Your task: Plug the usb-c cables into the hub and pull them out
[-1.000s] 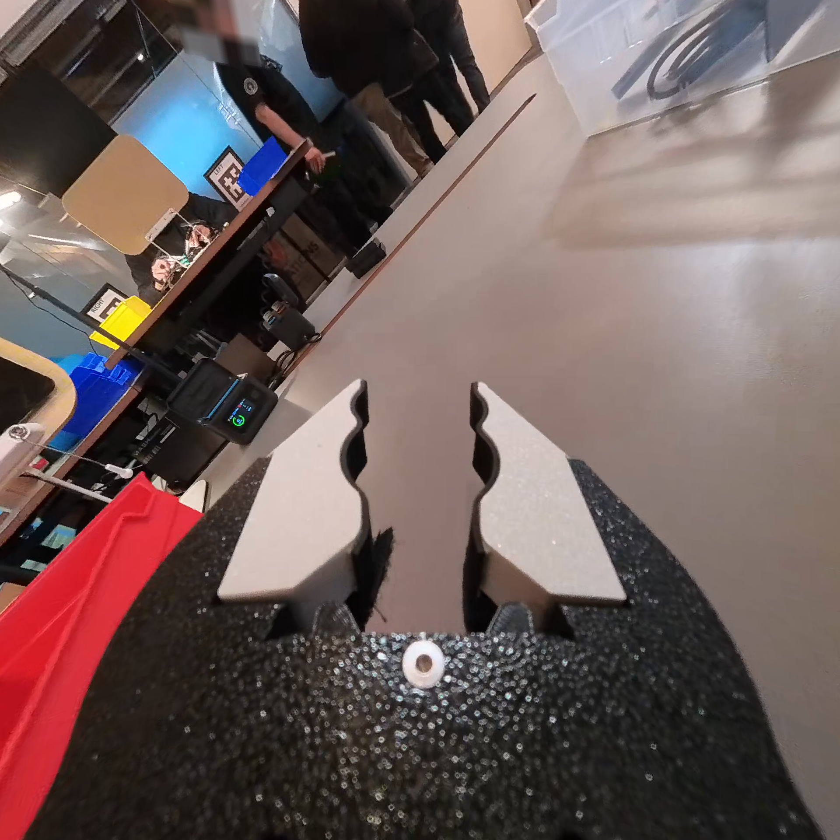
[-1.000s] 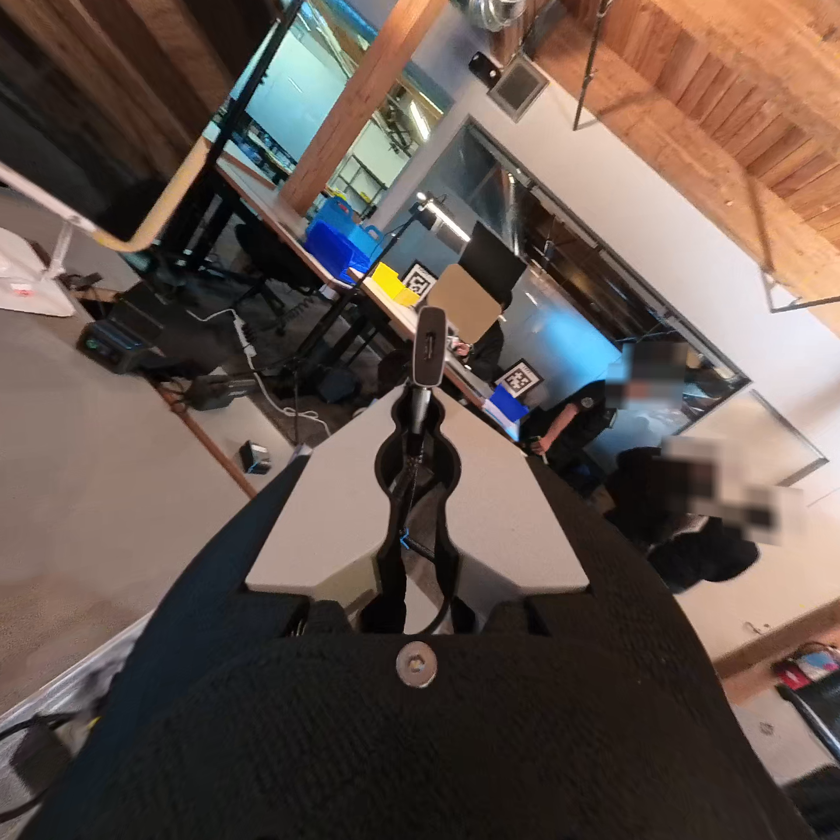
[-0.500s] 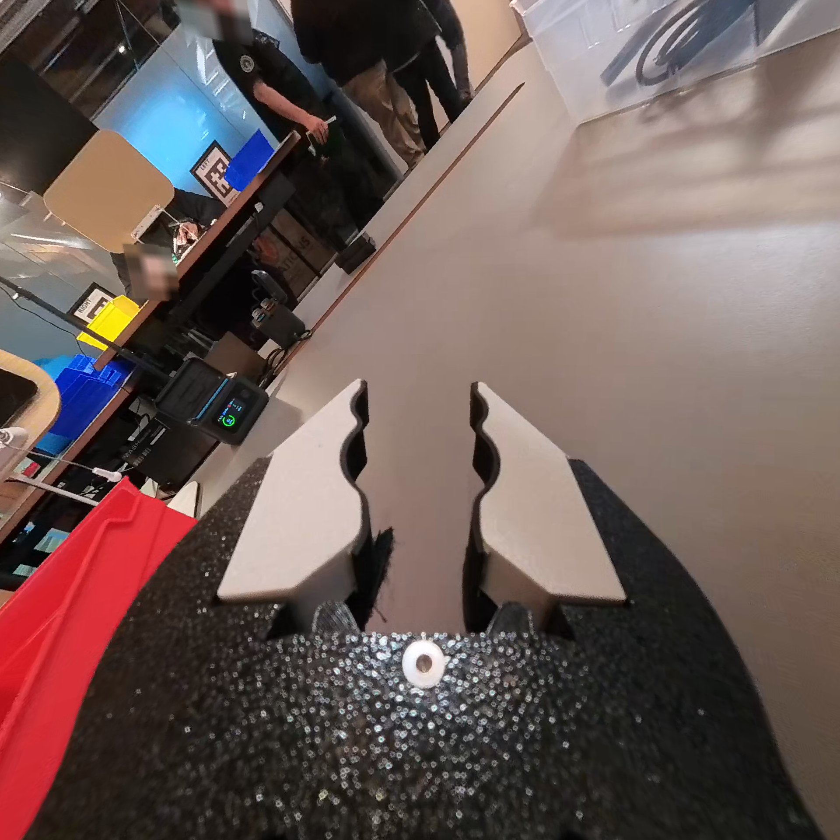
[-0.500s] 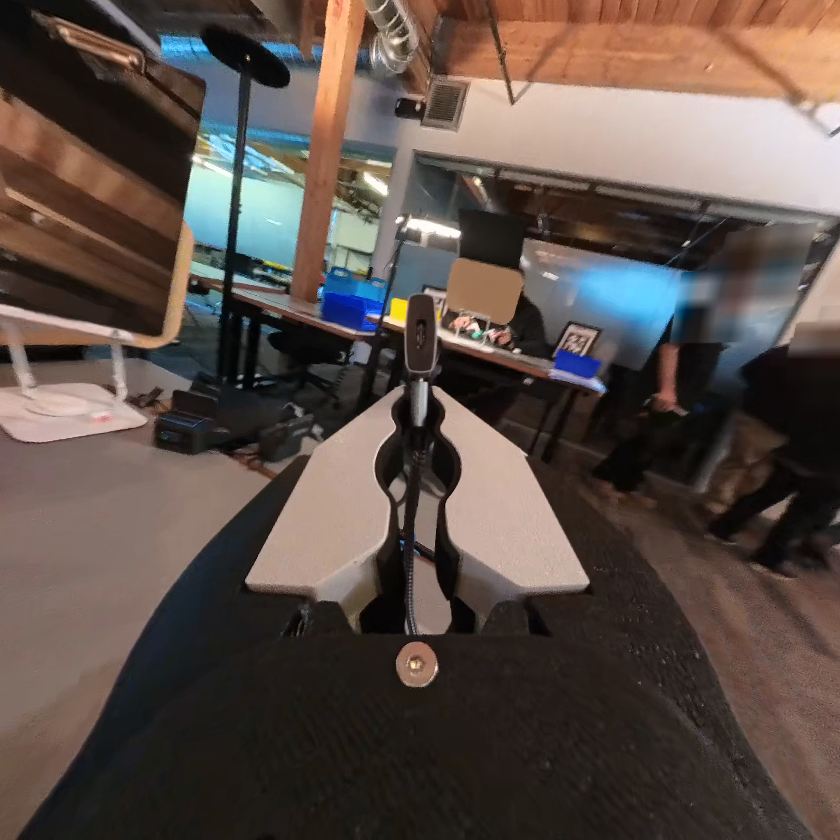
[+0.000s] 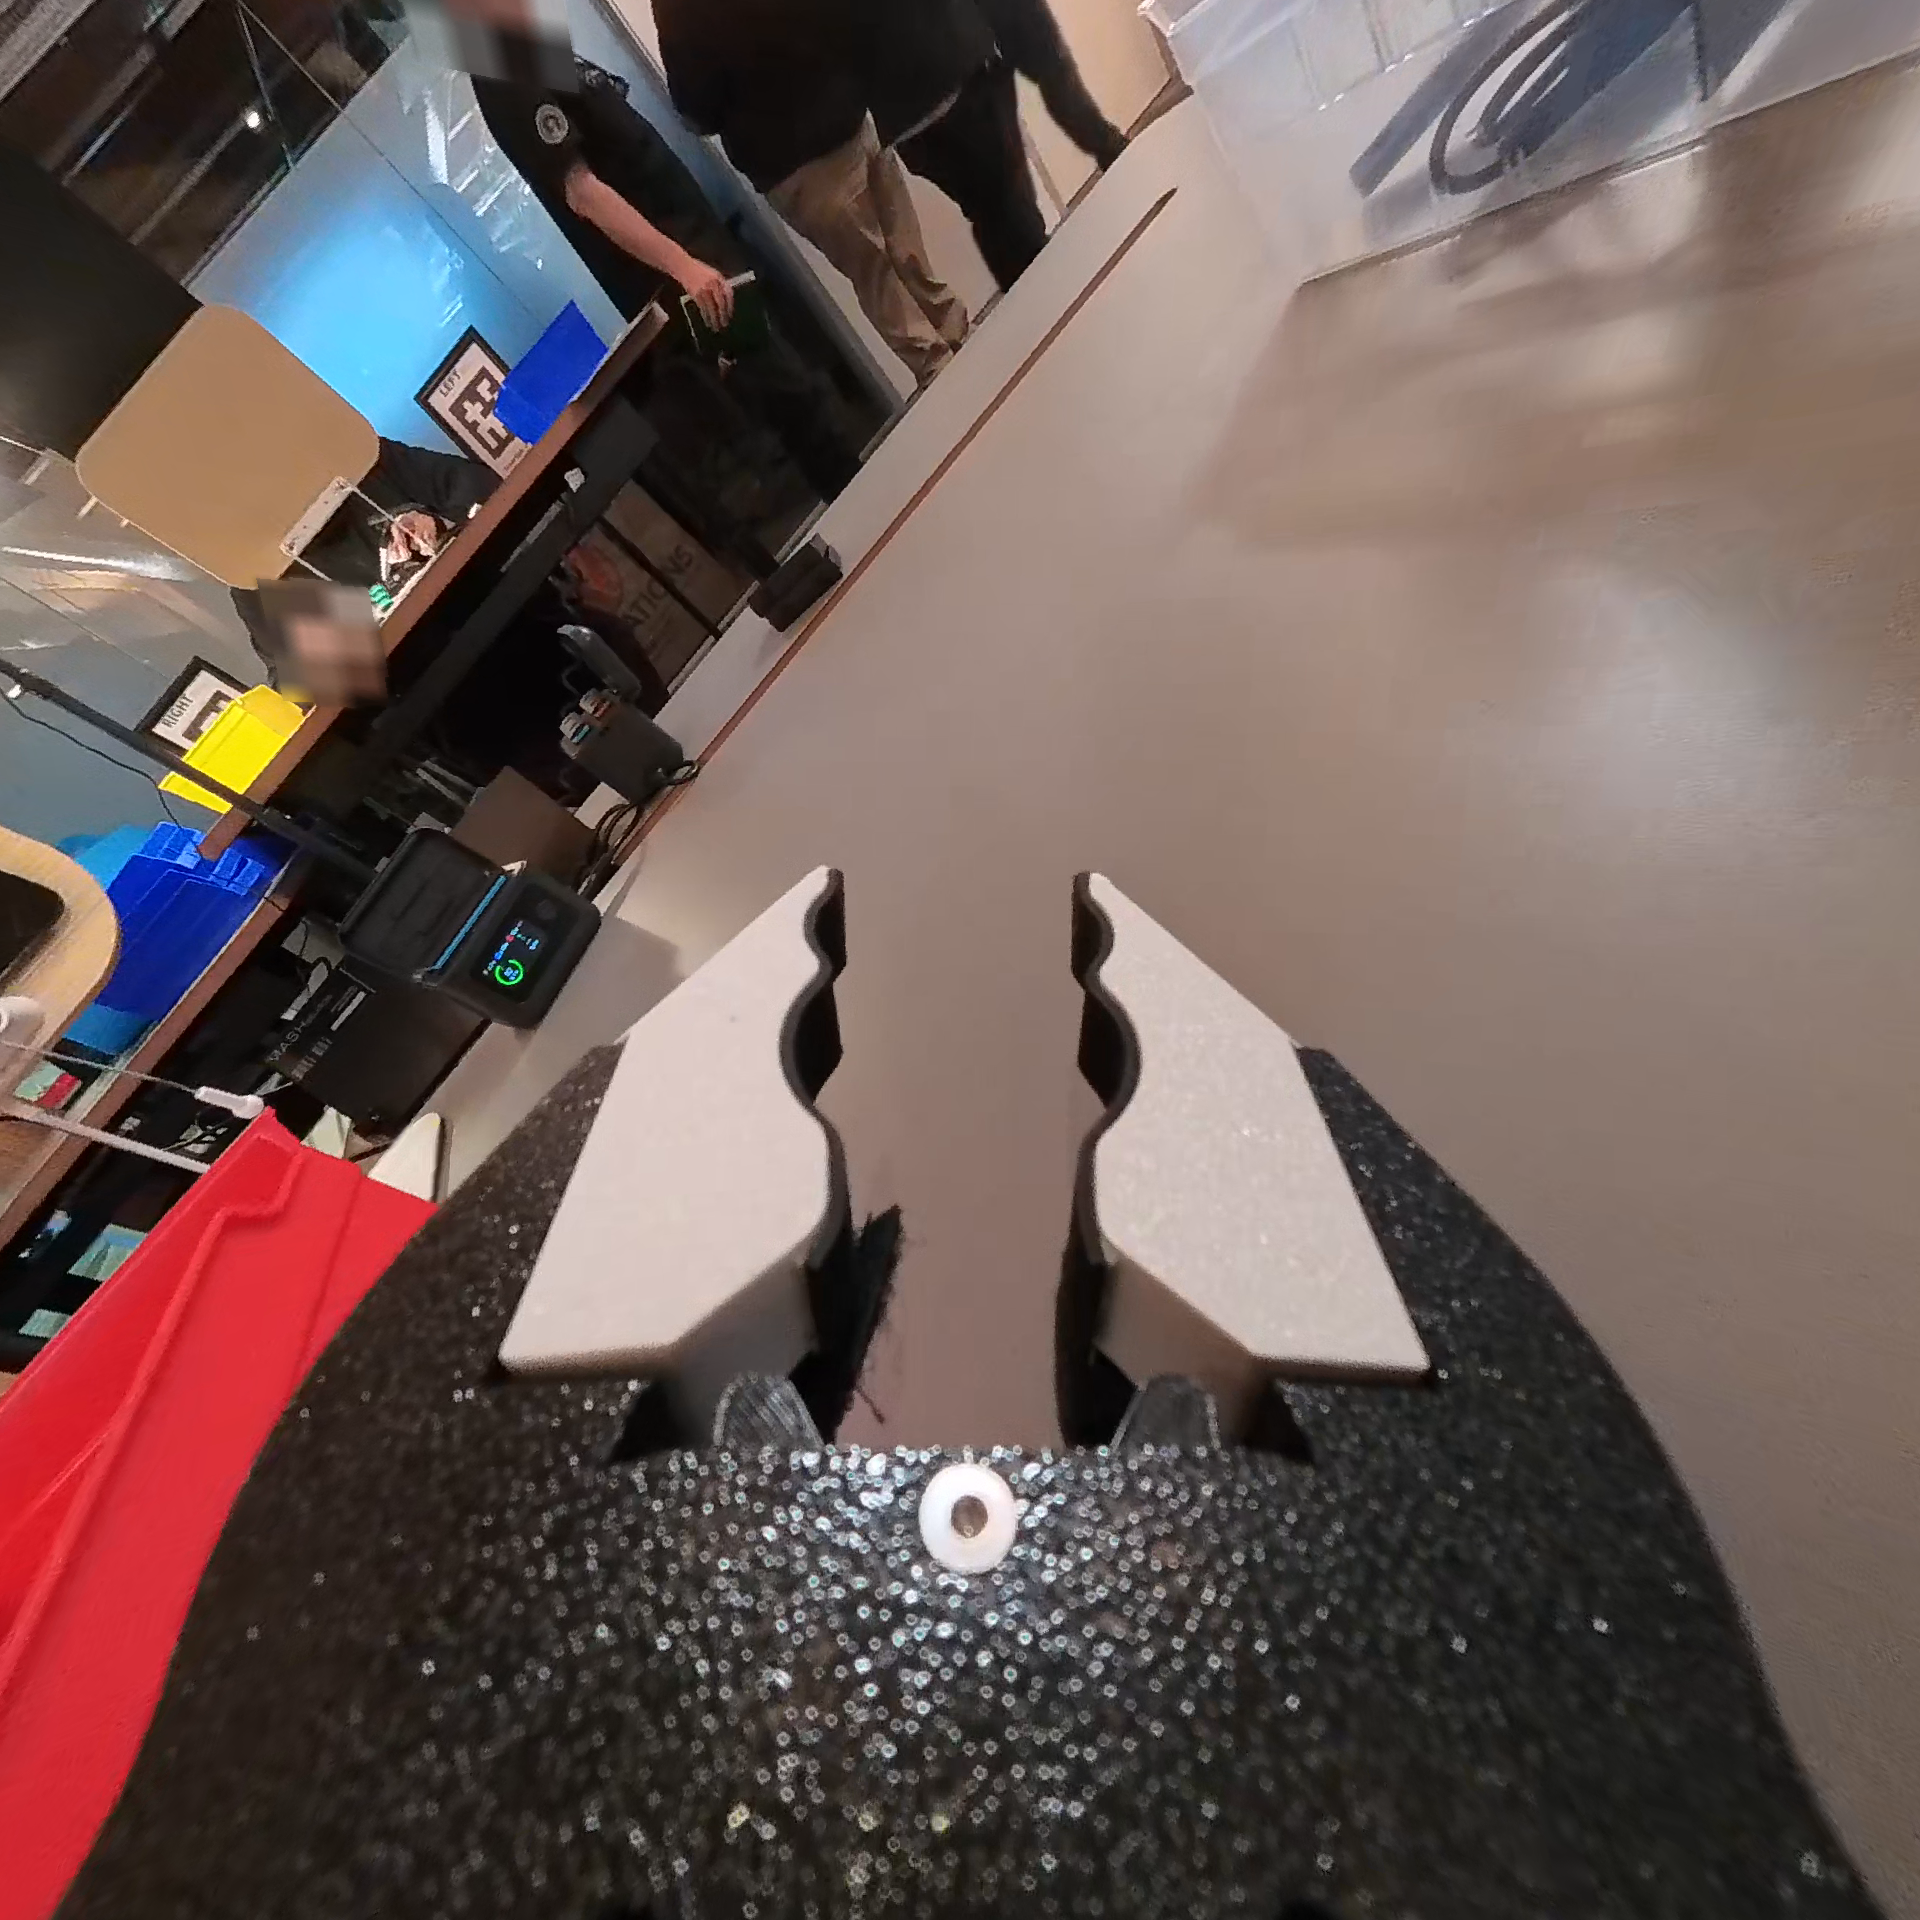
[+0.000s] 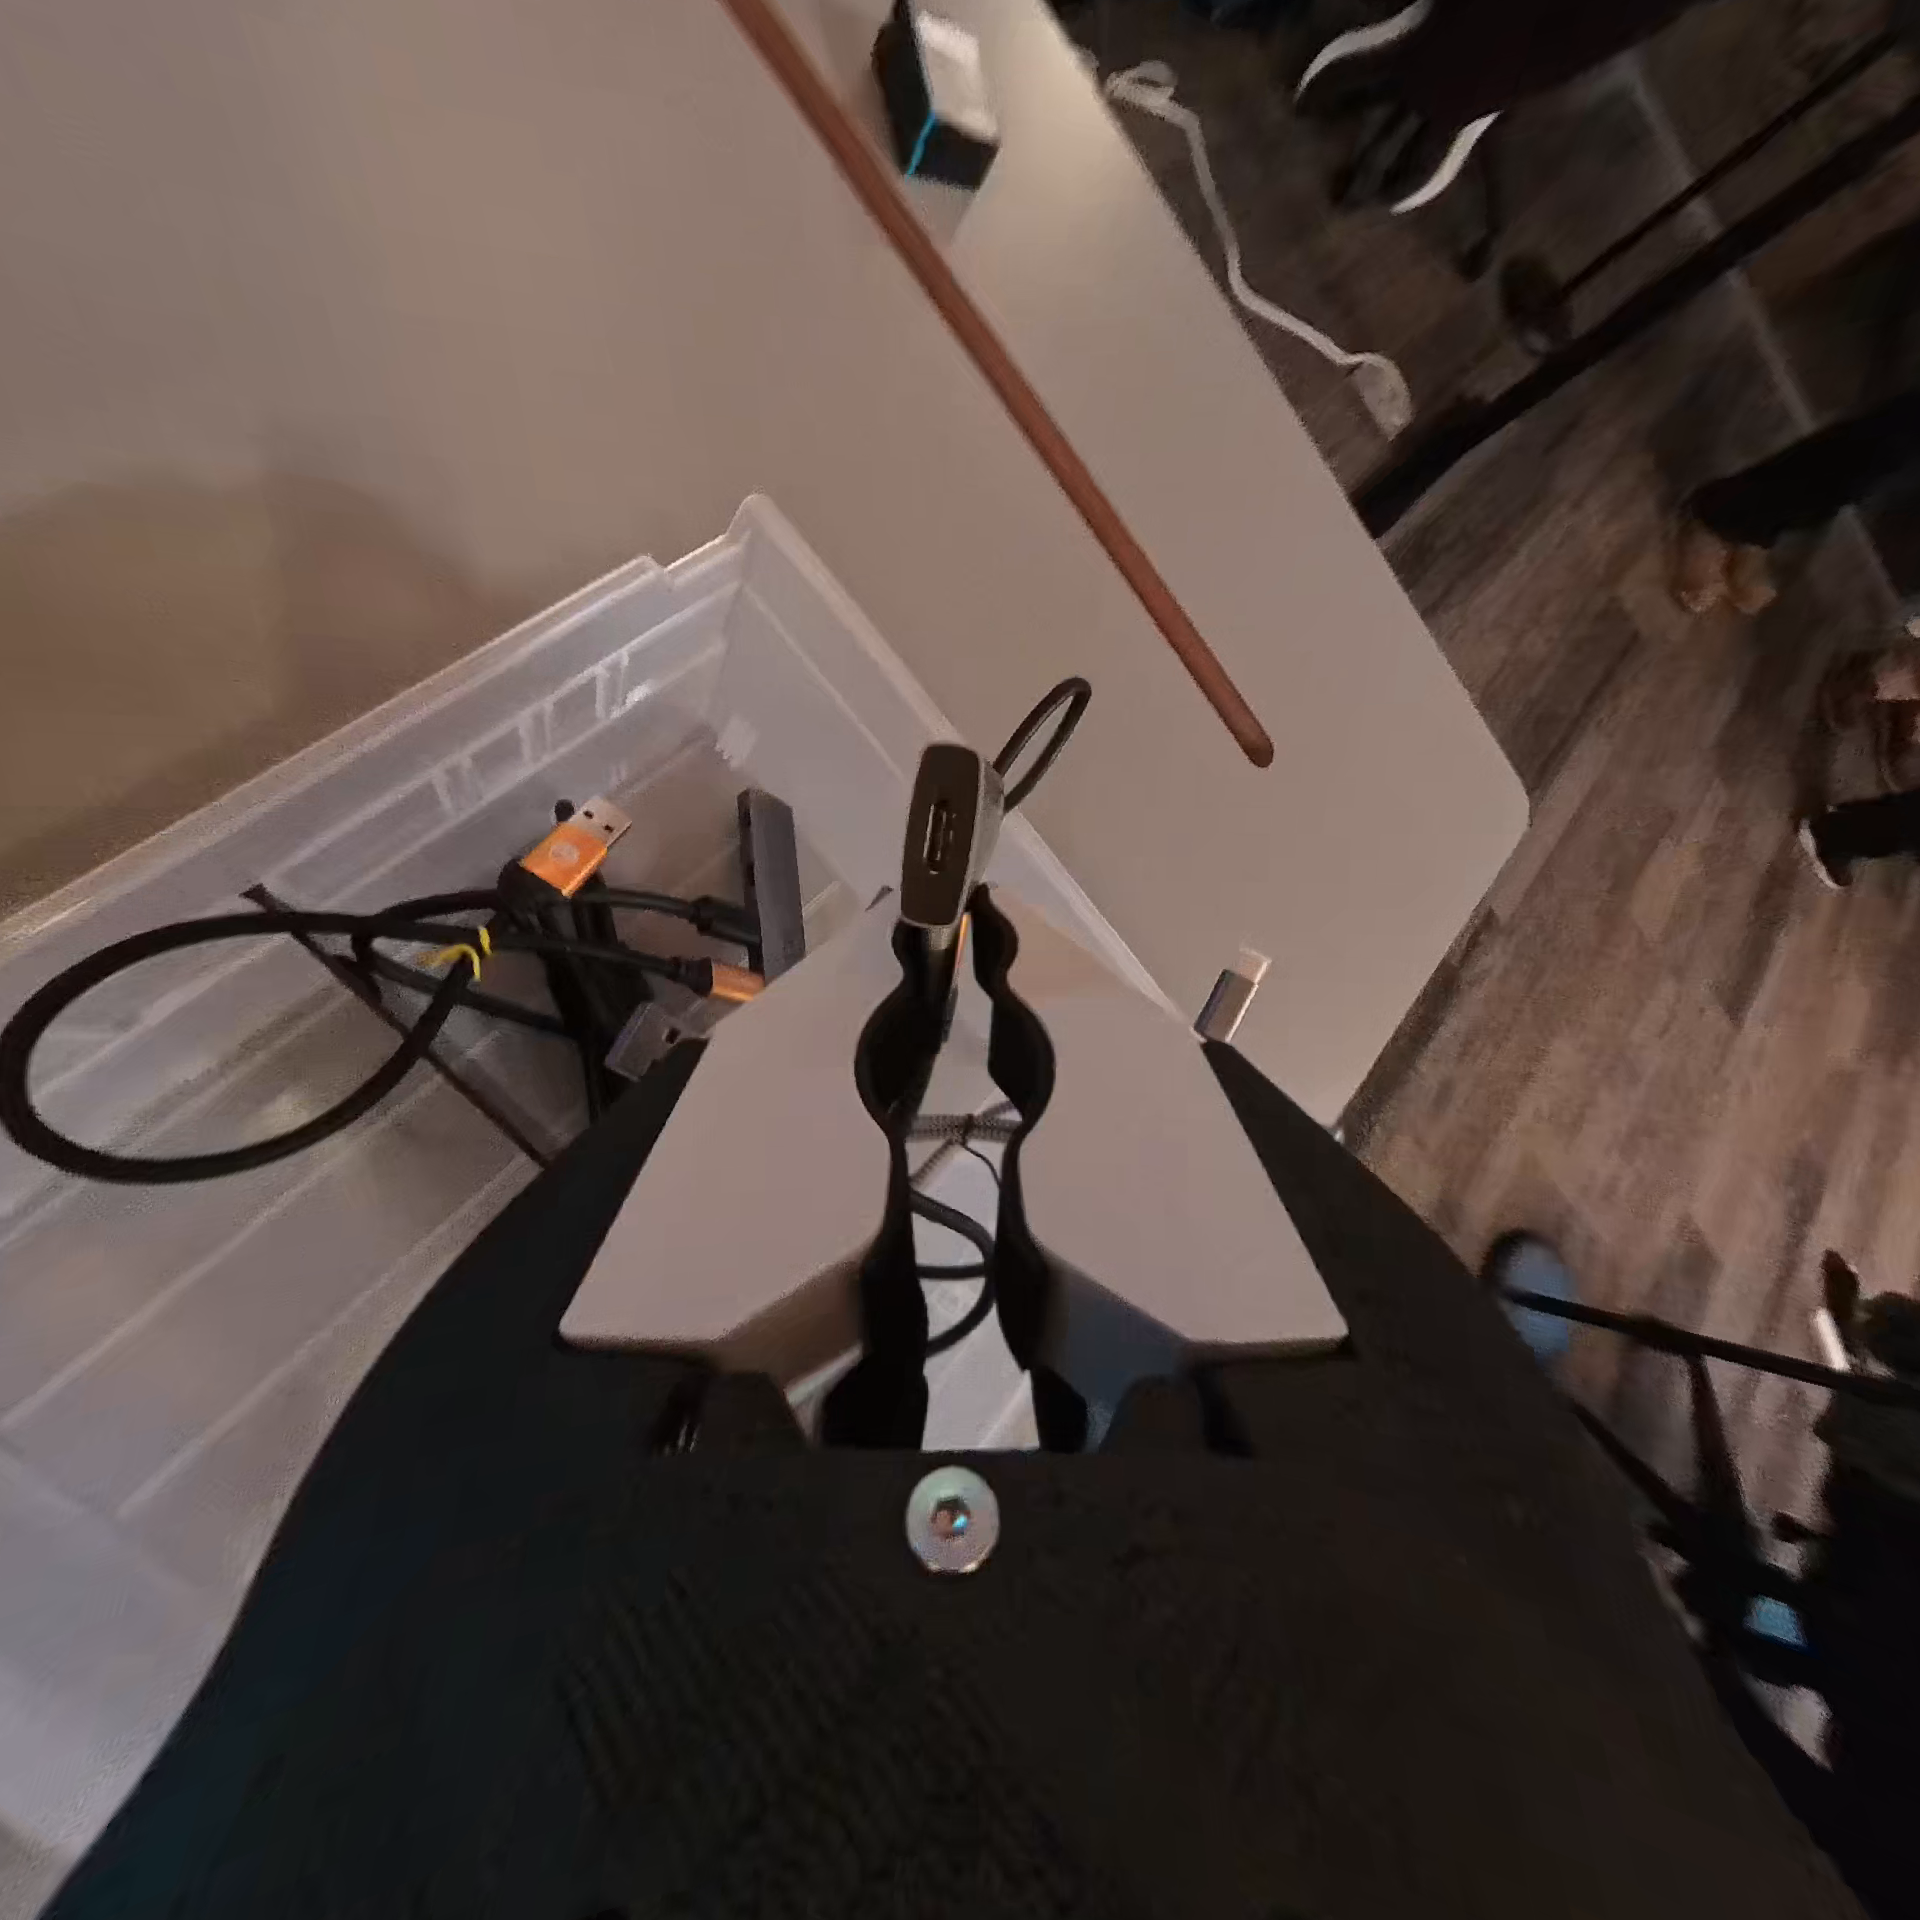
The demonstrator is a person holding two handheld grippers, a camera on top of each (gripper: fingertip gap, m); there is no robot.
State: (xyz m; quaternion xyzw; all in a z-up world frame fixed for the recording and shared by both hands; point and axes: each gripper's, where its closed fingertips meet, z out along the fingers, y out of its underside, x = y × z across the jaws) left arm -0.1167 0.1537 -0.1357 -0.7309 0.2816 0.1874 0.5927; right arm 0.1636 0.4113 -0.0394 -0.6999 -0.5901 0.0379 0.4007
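My right gripper is shut on the neck of a grey cable connector, which sticks out past the fingertips above a clear plastic bin. The cable loops behind it, and a silver USB-C plug hangs to the right of the fingers. In the bin lie black cables with orange plugs and a dark grey hub standing on end. My left gripper is open and empty, low over the beige table.
A red bin sits at the lower left of the left wrist view, and a clear bin holding a coiled cable is far at the top right. The table edge runs beside the bin; beyond it are floor, desks and people. Tip to tip, the grippers are about 40 centimeters apart.
My right gripper has swung down from facing the room to facing the clear bin, still holding the connector. The left gripper has stayed open and has hardly moved.
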